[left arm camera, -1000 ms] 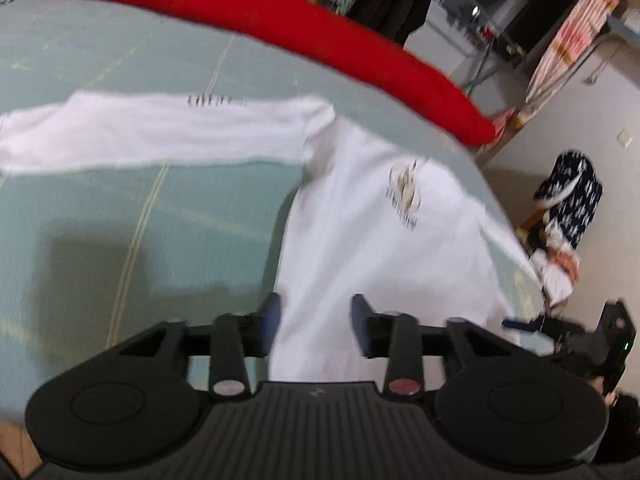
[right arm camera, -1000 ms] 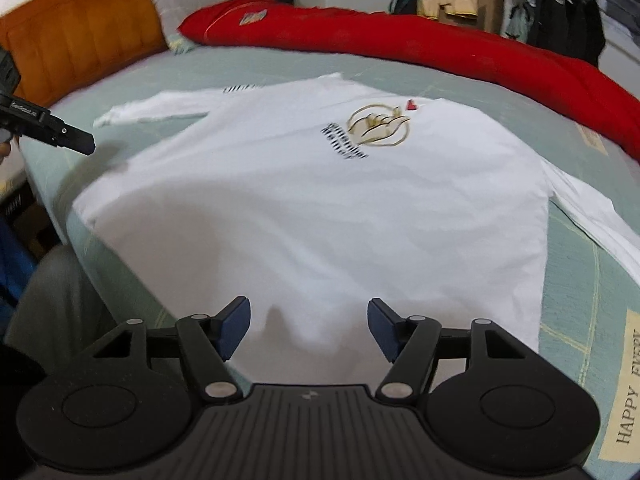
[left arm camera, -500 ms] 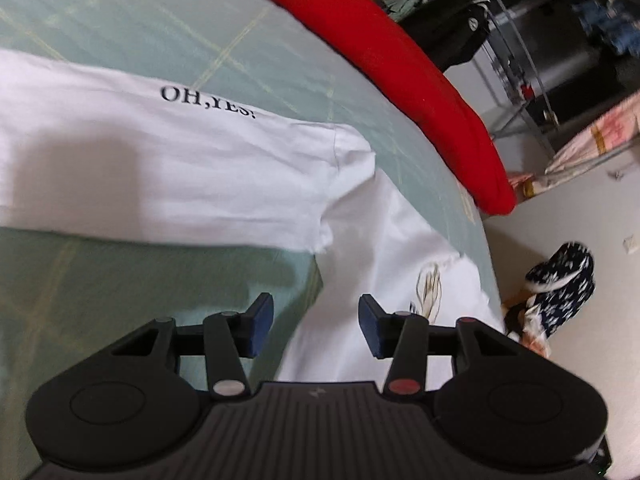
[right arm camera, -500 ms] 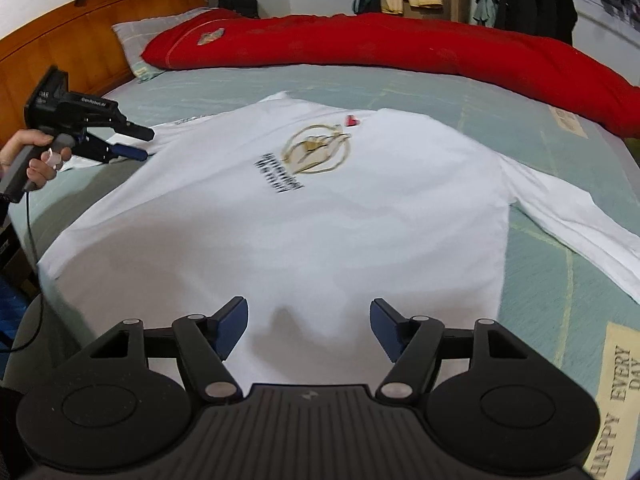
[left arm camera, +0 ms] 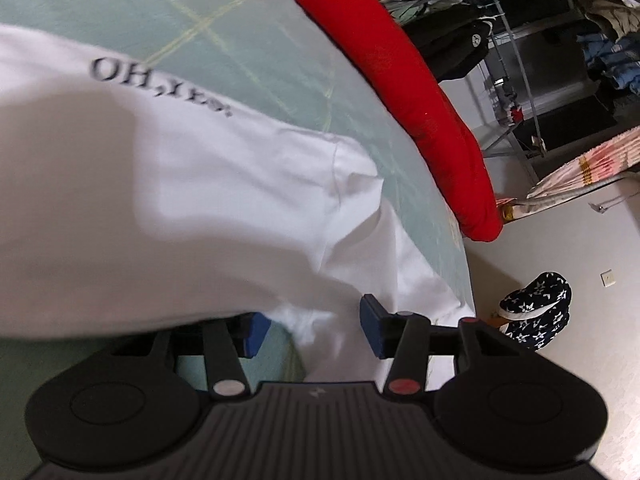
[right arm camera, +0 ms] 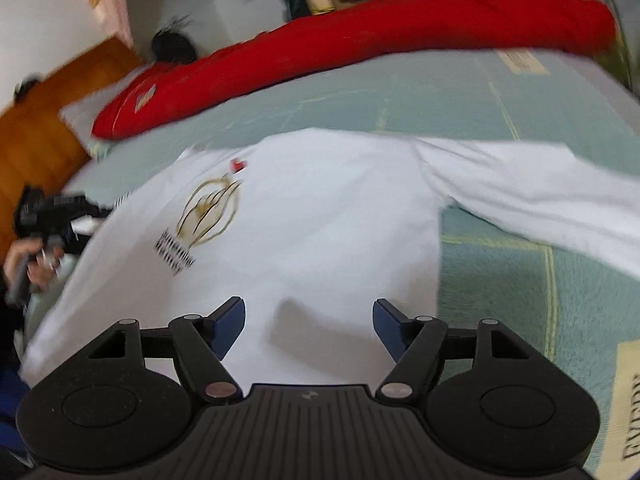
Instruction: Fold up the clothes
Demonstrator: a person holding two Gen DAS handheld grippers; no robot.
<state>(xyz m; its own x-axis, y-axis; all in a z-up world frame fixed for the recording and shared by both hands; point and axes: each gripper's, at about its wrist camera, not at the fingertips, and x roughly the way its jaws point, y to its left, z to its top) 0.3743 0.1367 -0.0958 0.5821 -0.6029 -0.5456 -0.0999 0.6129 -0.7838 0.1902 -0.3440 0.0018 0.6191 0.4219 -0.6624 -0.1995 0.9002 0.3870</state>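
left gripper (left arm camera: 310, 330): jaws apart at sleeve (left arm camera: 180, 184) | right gripper (right arm camera: 308, 330): jaws apart over white shirt (right arm camera: 320, 216) | bed (right arm camera: 460, 100)

White long-sleeved shirt (right arm camera: 320, 216): gold line emblem on the chest, black lettering beneath it, a small red mark above; black "OH,YES!" on the sleeve (left arm camera: 160, 184). Bed sheet (right arm camera: 500, 272): pale green with thin yellow grid lines. Quilt (right arm camera: 360, 44): plain bright red. Headboard (right arm camera: 36, 128): orange-brown wood. Bundle on the floor (left arm camera: 536, 312): dark navy with white stars (cloth, apparently). Gripper fingertips (right arm camera: 228, 320): blue pads on black.
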